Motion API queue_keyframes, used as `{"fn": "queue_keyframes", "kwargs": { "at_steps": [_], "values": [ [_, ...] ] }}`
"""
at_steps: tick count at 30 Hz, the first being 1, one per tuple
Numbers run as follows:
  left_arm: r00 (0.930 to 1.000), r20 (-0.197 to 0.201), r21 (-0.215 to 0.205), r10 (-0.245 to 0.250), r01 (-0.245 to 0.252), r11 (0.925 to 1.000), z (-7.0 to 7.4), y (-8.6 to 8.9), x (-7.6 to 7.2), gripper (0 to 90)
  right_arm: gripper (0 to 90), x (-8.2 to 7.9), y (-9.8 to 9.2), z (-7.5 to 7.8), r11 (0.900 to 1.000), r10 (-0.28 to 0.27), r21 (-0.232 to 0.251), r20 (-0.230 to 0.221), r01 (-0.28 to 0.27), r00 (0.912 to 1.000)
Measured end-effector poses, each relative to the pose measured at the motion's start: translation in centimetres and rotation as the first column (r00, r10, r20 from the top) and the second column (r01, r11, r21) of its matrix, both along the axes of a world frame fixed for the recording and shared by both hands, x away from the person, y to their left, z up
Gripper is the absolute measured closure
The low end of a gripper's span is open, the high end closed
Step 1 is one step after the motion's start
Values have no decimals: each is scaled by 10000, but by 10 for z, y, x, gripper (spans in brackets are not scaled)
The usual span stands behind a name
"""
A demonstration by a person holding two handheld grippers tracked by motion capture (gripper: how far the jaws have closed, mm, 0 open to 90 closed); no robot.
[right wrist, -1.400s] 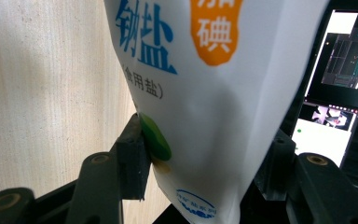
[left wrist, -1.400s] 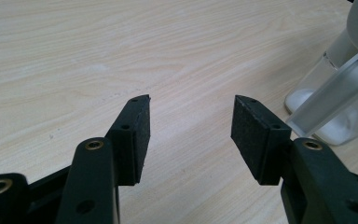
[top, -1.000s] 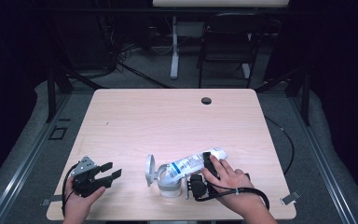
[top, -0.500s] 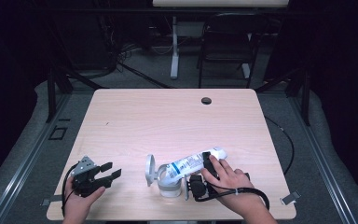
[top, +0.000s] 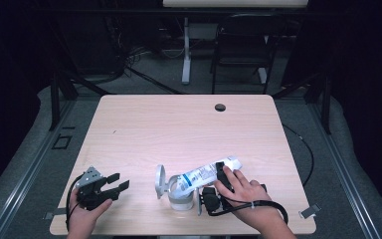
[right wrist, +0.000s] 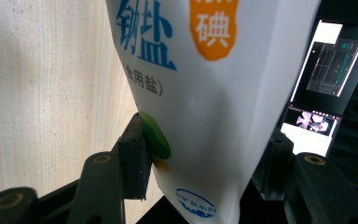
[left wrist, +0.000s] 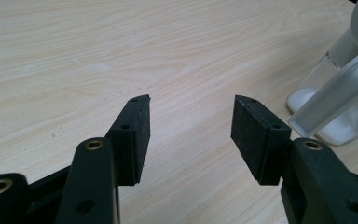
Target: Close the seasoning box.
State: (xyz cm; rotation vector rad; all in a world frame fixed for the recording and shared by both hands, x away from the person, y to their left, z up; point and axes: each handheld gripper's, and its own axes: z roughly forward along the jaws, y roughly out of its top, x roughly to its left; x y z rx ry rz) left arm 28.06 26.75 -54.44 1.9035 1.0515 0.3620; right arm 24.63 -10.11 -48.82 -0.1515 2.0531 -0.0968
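**Salt bag tipped over clear jar**

Gripped between the pads of the right claw [top: 218, 180]: a white salt bag [top: 206, 173] with blue print, tilted, lower end at the mouth of a clear jar [top: 180, 195] with its grey lid swung open. Near the tabletop's [top: 189, 129] front edge, both. Left claw [top: 115, 183] wide apart, holding nothing, resting well left of the jar.
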Motion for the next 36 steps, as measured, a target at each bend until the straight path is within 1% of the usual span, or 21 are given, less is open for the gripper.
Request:
{"fn": "queue_keyframes", "kwargs": {
  "at_steps": [4, 5, 9, 11, 12, 16, 17, 22, 23, 24, 26, 27, 30, 36],
  "values": [
    [10000, -5, 8, -6, 6, 10000, 0, 0, 0, 478, 478, 0, 0, -1, 10000, 30, -19, 55, -30, 10000],
    [10000, 0, 30, -18, 18, 10000, 0, 0, 0, 478, 479, -1, 0, 1, 9999, -2, -157, 105, 4, 9999],
    [10000, -8, 32, -20, 20, 10000, -1, 0, 0, 478, 479, -1, 1, 0, 9998, 36, -207, 145, -33, 9999],
    [10000, -7, 37, -20, 20, 10000, 0, 0, 0, 479, 479, 0, 0, 0, 9999, 86, -100, 121, -84, 9999],
    [10000, -4, 35, -19, 19, 10000, 0, 0, 0, 478, 479, -1, 1, 1, 9998, 40, -210, 139, -37, 9999],
    [10000, -10, 41, -15, 15, 10000, -1, 0, 0, 478, 480, -1, 0, 0, 9999, 29, -165, 117, -27, 9999],
    [10000, -8, 45, -10, 10, 10000, -1, 0, 0, 479, 480, 0, 0, -1, 10000, 89, 12, 62, -89, 9999],
    [10000, -23, 22, 4, -4, 10000, -1, 0, 0, 478, 481, 0, 0, -2, 9999, 93, -44, 91, -92, 9999],
    [10000, -29, 23, 6, -6, 10000, -1, -1, 0, 478, 481, -1, 0, -1, 9998, 70, -184, 150, -67, 9999],
    [10000, -27, 30, 8, -8, 10000, -1, -1, 0, 479, 481, -1, 0, -1, 9998, 70, -190, 145, -67, 9999],
    [10000, -30, 28, 12, -12, 10000, -2, 0, 0, 479, 481, 0, 0, -2, 9999, 111, -73, 106, -111, 9999],
    [10000, -37, 31, 16, -16, 10000, -2, 0, 0, 478, 481, -1, 0, -1, 9998, 70, -198, 144, -67, 9999],
    [10000, -32, 20, 25, -25, 10000, -1, 0, 0, 479, 482, 0, 0, -2, 9999, 136, -37, 100, -136, 9999],
    [10000, -8, 23, 13, -13, 10000, -1, 0, 0, 478, 482, 0, 0, -2, 9999, 114, -89, 112, -113, 9999]
  ]
}}
